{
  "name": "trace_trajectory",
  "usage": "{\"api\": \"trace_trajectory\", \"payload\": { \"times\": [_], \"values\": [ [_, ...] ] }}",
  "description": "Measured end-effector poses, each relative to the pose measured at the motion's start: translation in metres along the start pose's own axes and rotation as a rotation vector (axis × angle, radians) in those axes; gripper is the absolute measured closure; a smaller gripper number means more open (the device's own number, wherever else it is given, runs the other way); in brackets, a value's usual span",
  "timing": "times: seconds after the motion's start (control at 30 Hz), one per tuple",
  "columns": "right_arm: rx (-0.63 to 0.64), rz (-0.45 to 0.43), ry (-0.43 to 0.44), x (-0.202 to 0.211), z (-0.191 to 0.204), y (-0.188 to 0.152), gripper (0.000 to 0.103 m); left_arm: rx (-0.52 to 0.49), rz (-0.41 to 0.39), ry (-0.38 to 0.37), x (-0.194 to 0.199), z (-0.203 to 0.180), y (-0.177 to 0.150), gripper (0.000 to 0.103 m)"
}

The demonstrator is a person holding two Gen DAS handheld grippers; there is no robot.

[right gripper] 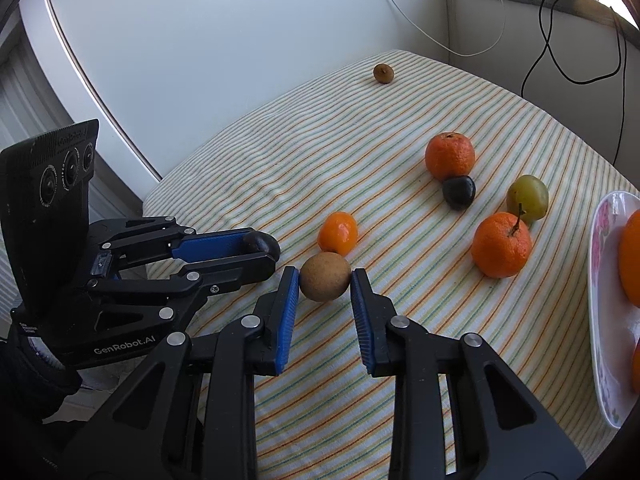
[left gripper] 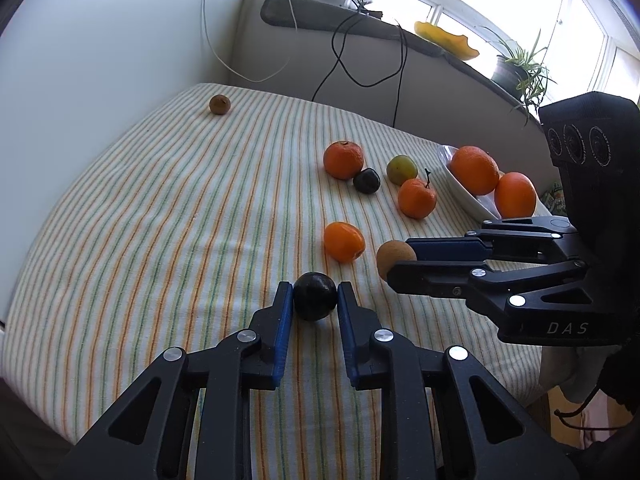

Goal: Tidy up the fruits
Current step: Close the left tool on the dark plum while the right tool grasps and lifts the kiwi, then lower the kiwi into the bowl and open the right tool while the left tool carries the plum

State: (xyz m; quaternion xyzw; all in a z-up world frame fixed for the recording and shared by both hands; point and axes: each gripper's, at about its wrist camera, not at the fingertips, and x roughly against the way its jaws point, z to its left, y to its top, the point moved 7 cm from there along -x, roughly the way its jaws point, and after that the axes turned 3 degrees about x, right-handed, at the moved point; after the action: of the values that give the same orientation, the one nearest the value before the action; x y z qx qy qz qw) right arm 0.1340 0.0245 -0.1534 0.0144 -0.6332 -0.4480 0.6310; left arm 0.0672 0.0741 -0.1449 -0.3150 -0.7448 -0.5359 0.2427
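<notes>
Left gripper (left gripper: 315,295): blue pads closed against both sides of a dark plum (left gripper: 315,296), plum resting on the striped cloth (left gripper: 160,220). In the right wrist view, the same plum (right gripper: 262,242) seen at the tips of the left gripper (right gripper: 260,254), partly hidden by the near finger.

Right gripper (right gripper: 325,282): pads bracketing a brown round fruit (right gripper: 325,281), left pad touching it, right pad at its edge; contact there too close to call, so grasp not certain. Fruit sitting on the cloth (right gripper: 360,128). In the left wrist view, the right gripper (left gripper: 404,262) entering from the right, brown fruit (left gripper: 394,258) half hidden behind its fingers.

Just beyond both grippers: small smooth orange (left gripper: 344,241) (right gripper: 338,233), lying between plum and brown fruit, a little farther back.

Middle of cloth: stemmed mandarin (left gripper: 417,198) (right gripper: 501,245); green plum (left gripper: 401,169) (right gripper: 527,197) just behind it; second dark plum (left gripper: 366,180) (right gripper: 459,192) touching a rough mandarin (left gripper: 343,159) (right gripper: 449,156).

Right edge: white plate (left gripper: 464,196) (right gripper: 604,320) holding two large oranges (left gripper: 475,170) (left gripper: 515,195).

Far corner, well apart from the rest: small brown fruit (left gripper: 219,104) (right gripper: 383,73).

Background: windowsill with cables (left gripper: 360,60), yellow dish (left gripper: 446,40), potted plant (left gripper: 516,68).
</notes>
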Motion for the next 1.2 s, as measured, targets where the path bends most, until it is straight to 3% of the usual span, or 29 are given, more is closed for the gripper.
{"api": "trace_trajectory", "payload": {
  "times": [0.37,0.87,1.2],
  "values": [
    [-0.066,-0.080,-0.038,0.044,-0.026,-0.003,0.075,-0.039,-0.041,-0.060,0.000,-0.033,0.023,0.082],
    [-0.186,-0.179,-0.157,0.103,-0.078,-0.017,0.075,-0.132,-0.075,-0.154,-0.021,-0.098,0.056,0.082],
    [-0.264,-0.186,-0.240,0.115,-0.112,-0.035,0.075,-0.188,-0.048,-0.228,-0.053,-0.144,0.072,0.082]
  ]
}}
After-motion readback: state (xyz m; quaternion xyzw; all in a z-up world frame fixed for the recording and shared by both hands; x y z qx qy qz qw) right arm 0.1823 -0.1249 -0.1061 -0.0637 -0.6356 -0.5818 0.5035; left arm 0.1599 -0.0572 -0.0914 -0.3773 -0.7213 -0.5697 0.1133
